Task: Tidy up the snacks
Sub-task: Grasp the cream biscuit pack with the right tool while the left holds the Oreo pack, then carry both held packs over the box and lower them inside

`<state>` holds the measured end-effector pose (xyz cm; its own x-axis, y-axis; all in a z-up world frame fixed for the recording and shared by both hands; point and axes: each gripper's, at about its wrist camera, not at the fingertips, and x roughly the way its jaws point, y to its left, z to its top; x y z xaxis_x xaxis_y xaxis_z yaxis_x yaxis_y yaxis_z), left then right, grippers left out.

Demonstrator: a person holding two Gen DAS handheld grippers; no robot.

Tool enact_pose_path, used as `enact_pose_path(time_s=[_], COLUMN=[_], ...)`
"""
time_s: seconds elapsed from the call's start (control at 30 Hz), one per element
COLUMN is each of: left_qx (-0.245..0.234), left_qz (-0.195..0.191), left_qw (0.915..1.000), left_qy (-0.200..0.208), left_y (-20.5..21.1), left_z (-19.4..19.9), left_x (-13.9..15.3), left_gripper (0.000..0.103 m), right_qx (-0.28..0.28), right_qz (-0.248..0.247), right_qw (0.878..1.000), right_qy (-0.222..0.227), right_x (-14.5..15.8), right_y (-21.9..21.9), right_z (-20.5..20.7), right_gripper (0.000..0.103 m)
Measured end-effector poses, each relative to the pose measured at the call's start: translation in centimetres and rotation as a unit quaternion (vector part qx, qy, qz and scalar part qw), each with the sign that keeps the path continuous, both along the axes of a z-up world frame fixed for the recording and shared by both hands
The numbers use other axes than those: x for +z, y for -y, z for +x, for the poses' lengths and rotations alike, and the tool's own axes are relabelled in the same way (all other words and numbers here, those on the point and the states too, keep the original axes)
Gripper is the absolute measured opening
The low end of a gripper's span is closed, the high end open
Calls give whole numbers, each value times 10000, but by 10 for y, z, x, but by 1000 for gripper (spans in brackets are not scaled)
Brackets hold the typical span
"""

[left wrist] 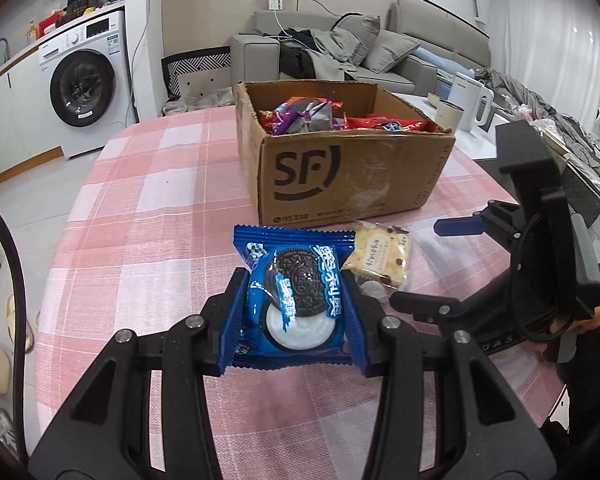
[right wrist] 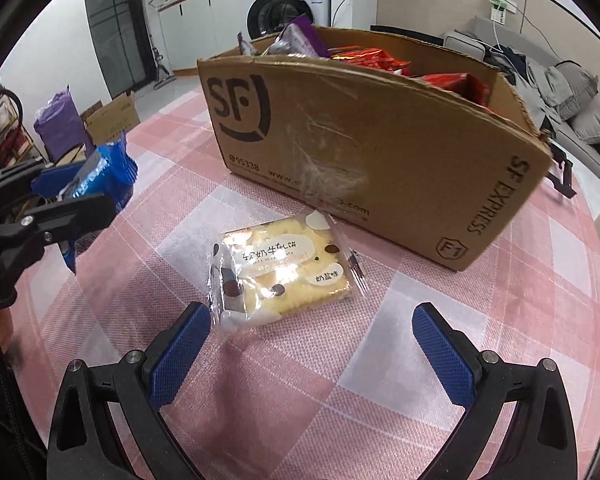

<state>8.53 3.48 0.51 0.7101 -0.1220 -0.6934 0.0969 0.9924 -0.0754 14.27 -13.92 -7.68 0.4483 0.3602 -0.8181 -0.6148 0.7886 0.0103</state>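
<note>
Left tongs are clamped on a blue cookie packet, one blue pad on each long edge, the packet held clear above the pink checked table. From the left wrist view its long axis runs away from the camera toward the cardboard box, its printed cookie face up and its crimped far end towards the box. The right wrist view shows only a crumpled blue corner of that packet at the picture's left edge, mostly hidden by the left tongs' black frame.

Right of it, a clear-wrapped yellow cracker packet lies flat on the table, just in front of the box's printed side. The right wrist view shows its label and the whole wrapper, with its long axis running from lower left to upper right; in the left wrist view the cookie packet covers its near corner.

Right tongs stand wide apart over the table, the cracker packet just beyond the fingertips and the left pad close to the wrapper's corner; whether it touches is hard to tell.

Inside the box, red and purple snack bags show best from the left wrist view; the right wrist view sees only their tops over the rim.
</note>
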Motion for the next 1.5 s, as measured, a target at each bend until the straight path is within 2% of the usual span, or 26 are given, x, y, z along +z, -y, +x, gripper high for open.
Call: enact_pose_path(time_s=[0.43, 0.53, 0.7, 0.73, 1.0, 1.33, 1.5], left_qx=[152, 172, 174, 174, 172, 161, 132], left_qz=[1, 5, 17, 23, 56, 104, 124], left_qw=[9999, 9999, 9998, 9998, 9998, 9998, 9998], left_qy=[-19, -11, -14, -4, 36, 30, 99], left_y=[-8, -7, -6, -6, -5, 1, 7], left_z=[5, 4, 4, 4, 6, 8, 7], left_x=[-4, -4, -5, -5, -6, -8, -5], left_gripper=[41, 41, 41, 41, 41, 41, 41], right_qx=[191, 315, 465, 464, 382, -5, -101], right_qz=[-144, -86, -61, -51, 82, 991, 1216], right_qw=[9996, 9994, 9989, 9989, 9991, 9948, 9919], right_qy=[-139, -74, 81, 88, 134, 217, 339], right_x=[-17, -16, -13, -13, -12, 15, 28], right_y=[-34, -39, -45, -44, -27, 26, 45], right_z=[25, 25, 19, 18, 0, -29, -39], right_gripper=[102, 91, 64, 63, 61, 61, 61])
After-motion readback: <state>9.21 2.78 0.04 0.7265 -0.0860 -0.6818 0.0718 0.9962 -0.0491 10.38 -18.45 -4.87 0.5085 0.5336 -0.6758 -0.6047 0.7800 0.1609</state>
